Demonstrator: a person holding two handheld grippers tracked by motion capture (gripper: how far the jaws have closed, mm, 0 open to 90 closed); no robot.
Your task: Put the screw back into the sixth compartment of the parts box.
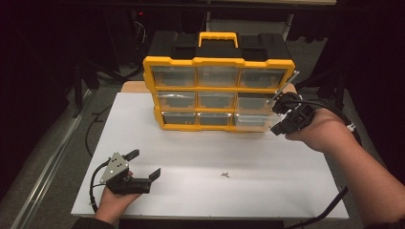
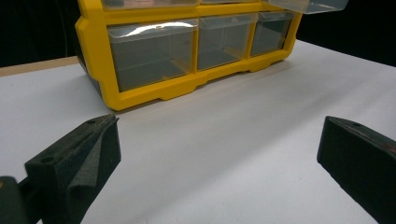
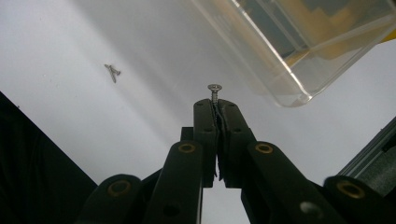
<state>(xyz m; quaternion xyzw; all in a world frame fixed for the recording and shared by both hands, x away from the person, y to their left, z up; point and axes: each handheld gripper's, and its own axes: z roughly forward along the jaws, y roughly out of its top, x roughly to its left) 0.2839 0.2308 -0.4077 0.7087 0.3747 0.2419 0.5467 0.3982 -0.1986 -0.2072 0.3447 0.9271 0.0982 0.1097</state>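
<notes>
Screw point(image 3: 214, 89) pinched head-up in the right gripper point(image 3: 215, 103), just below the pulled-out clear drawer point(image 3: 299, 42) — lift above its rim, then release; left gripper point(image 1: 143, 164) rests open.

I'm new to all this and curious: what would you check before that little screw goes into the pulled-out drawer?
1. Screw pinched by right gripper: ok.
2. Clear drawer pulled out of the yellow organizer: ok.
3. Screw above the drawer's opening: not ok, it sits beside and below the rim.
4. Left gripper open and apart, over the table: ok.
5. Other screws left on the table: ok, for later.
</notes>
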